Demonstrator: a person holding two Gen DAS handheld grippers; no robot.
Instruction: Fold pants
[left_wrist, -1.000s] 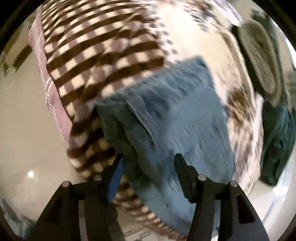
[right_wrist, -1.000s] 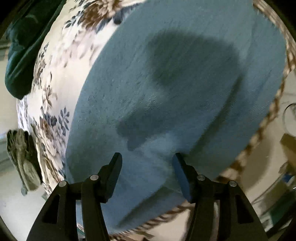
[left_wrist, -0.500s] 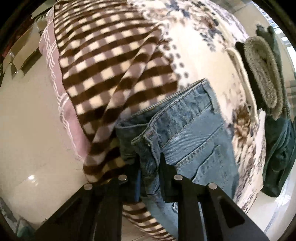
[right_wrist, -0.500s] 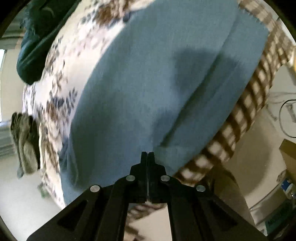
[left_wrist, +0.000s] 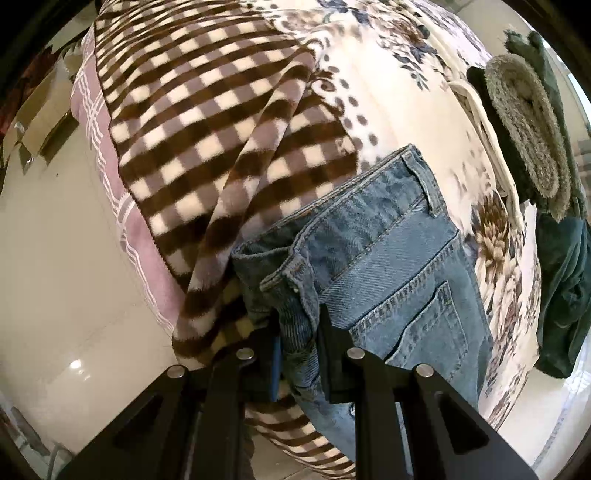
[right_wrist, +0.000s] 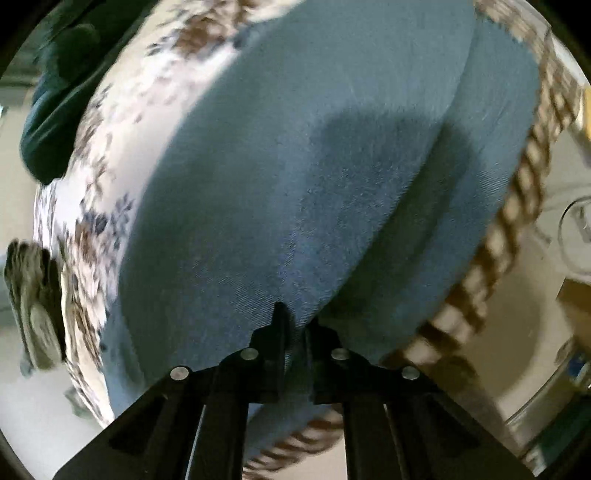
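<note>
Blue jeans (left_wrist: 388, 266) lie on a bed, waistband and a back pocket showing in the left wrist view. My left gripper (left_wrist: 299, 347) is shut on the bunched waistband edge at the near left corner of the jeans. In the right wrist view the jeans (right_wrist: 295, 177) fill most of the frame as plain, blurred denim. My right gripper (right_wrist: 295, 325) is shut on a fold of denim at the near edge of the jeans.
A brown checked blanket (left_wrist: 207, 122) lies left of the jeans over a floral bedspread (left_wrist: 399, 85). A dark green garment with fleece lining (left_wrist: 532, 122) lies at the bed's right edge, also in the right wrist view (right_wrist: 55, 110). Pale floor (left_wrist: 55, 258) lies left of the bed.
Both grippers went from open to shut on the jeans. The left closed on the waistband edge, the right on the denim's near edge, which has lifted slightly.
</note>
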